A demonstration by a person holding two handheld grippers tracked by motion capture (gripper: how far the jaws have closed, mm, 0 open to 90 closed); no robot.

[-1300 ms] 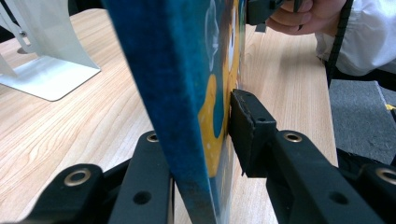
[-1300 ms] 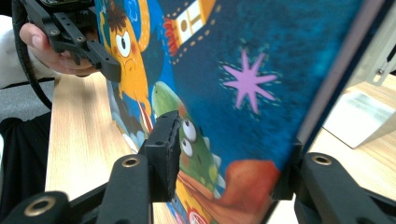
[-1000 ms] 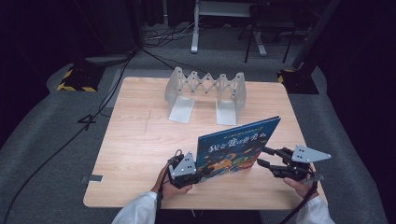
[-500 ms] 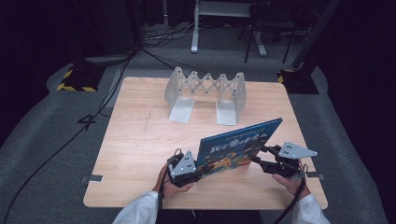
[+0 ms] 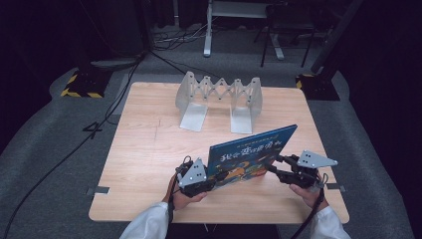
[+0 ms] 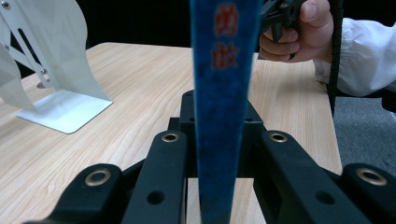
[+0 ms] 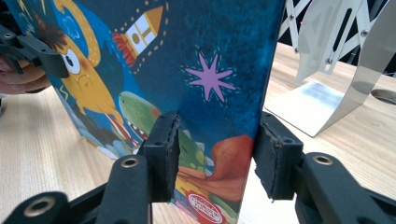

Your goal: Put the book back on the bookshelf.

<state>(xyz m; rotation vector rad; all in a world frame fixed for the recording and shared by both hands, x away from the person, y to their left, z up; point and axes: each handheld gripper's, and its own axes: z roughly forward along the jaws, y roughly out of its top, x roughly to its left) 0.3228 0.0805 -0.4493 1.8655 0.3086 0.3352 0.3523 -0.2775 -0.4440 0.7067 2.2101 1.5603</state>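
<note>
A person stands a thin blue picture book with a cartoon cover (image 5: 247,157) on edge above the near part of a pale wooden table (image 5: 144,149). The book's long axis runs level across the table, from the near left to the farther right, cover facing the person.

The left gripper (image 5: 195,178) has its jaws clamped on the book's left end; in the left gripper view the blue spine (image 6: 223,107) sits squeezed between them. The right gripper (image 5: 283,167) straddles the right end: its jaws have just been closing, yet the pads (image 7: 163,154) stand a little off both faces.

The step looks like securing a two-handed grip. Next, the right jaws need to close fully, then both hands should carry the book upright to the silver metal expanding bookend rack (image 5: 219,102) at the far side.
</note>
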